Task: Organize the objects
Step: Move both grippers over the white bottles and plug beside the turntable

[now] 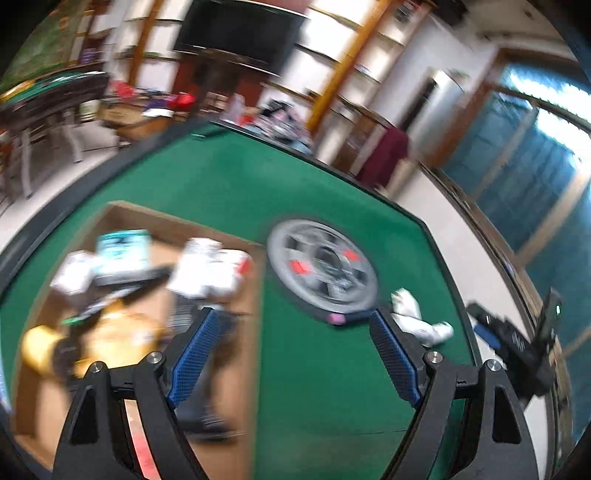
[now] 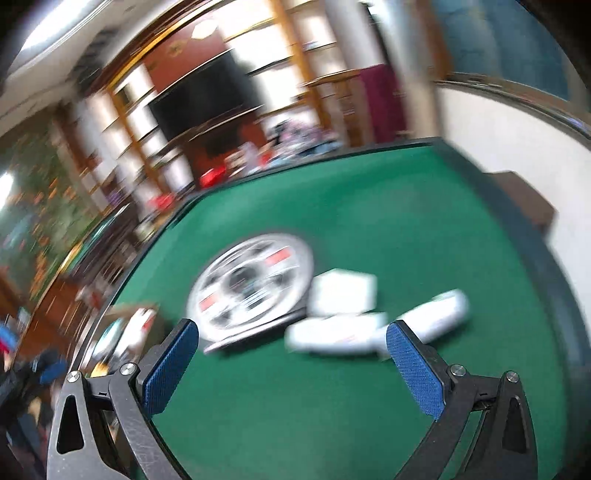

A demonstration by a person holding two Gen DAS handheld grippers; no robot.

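Both views are motion-blurred. A cardboard box point(image 1: 221, 369) on the green table point(image 1: 325, 387) holds several white packets, a teal box point(image 1: 122, 251) and a yellow item point(image 1: 37, 347). My left gripper point(image 1: 293, 319) is open and empty, above the box's right edge. A round silver dial point(image 1: 321, 267) sits at the table's middle, with white items point(image 1: 417, 317) to its right. My right gripper point(image 2: 291, 332) is open and empty, just short of a white tube point(image 2: 332, 334). A white box point(image 2: 343, 293) and a white bottle point(image 2: 439, 310) lie beside the dial point(image 2: 251, 282).
The table's dark rim point(image 1: 465, 295) curves along the right, with black devices point(image 1: 517, 339) beyond it. The box point(image 2: 122, 328) shows at the left of the right wrist view. Shelves, a dark screen point(image 1: 240, 29) and other tables stand behind.
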